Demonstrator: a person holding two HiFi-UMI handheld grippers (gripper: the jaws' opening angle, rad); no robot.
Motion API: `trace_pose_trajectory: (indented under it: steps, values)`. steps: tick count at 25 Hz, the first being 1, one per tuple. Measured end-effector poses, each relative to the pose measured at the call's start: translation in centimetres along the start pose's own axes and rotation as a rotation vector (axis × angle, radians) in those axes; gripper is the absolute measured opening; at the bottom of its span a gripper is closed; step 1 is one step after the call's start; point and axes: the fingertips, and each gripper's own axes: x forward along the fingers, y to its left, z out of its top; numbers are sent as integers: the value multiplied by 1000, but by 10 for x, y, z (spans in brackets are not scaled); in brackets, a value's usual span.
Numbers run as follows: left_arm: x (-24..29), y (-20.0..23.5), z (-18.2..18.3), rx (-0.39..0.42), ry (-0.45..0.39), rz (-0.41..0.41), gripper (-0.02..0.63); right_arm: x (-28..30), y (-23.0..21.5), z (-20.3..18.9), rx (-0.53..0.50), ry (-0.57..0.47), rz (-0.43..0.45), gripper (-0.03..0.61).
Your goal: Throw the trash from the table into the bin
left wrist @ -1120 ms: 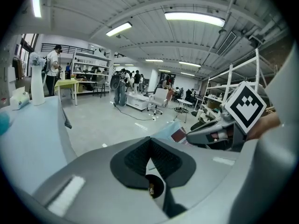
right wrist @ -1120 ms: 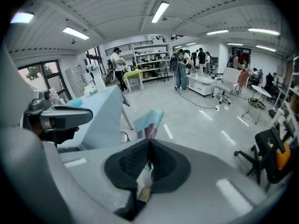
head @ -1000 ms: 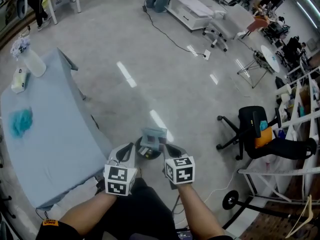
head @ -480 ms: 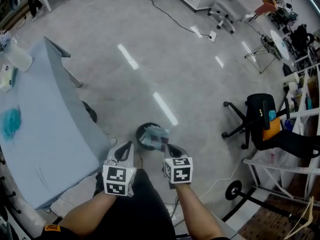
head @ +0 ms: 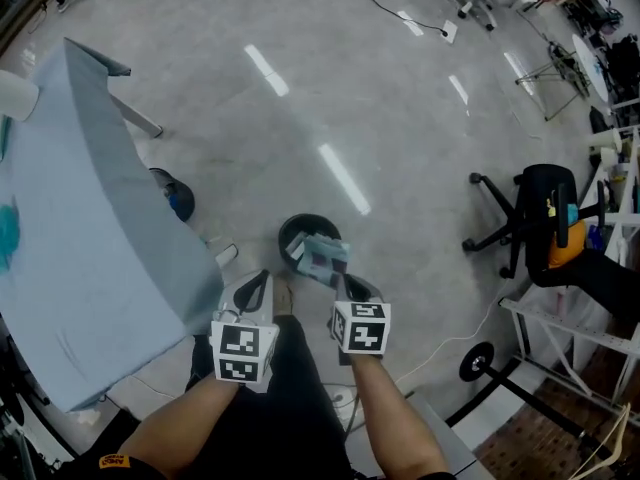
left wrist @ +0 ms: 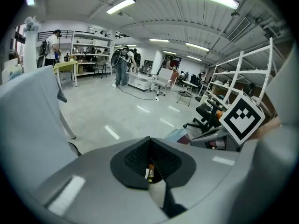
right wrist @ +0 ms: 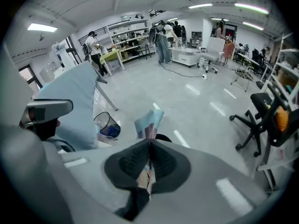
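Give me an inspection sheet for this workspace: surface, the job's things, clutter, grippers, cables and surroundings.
Surface: table under a pale blue cloth, at the left.
Job's things: pale blue packet held above the rim of the black bin, which stands on the floor.
Clutter: teal wad and white container on the table; mesh basket beside its edge.
Grippers: right gripper shut on the packet; left gripper jaws together, with a small orange scrap in their gap, not identifiable.
Cables: black cable across the floor.
Surroundings: office chair at the right; people at far benches.
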Motion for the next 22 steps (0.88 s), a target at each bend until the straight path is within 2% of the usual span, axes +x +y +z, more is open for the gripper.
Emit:
trace_pose_trajectory:
  steps: [13,22]
  values:
    - [70,14,-52,-22,56,25,8,83,-12,-42,32,81,-15,6]
    - [94,30,-108,-47,126,32,8,139,-12,-69,71,108,-23,6]
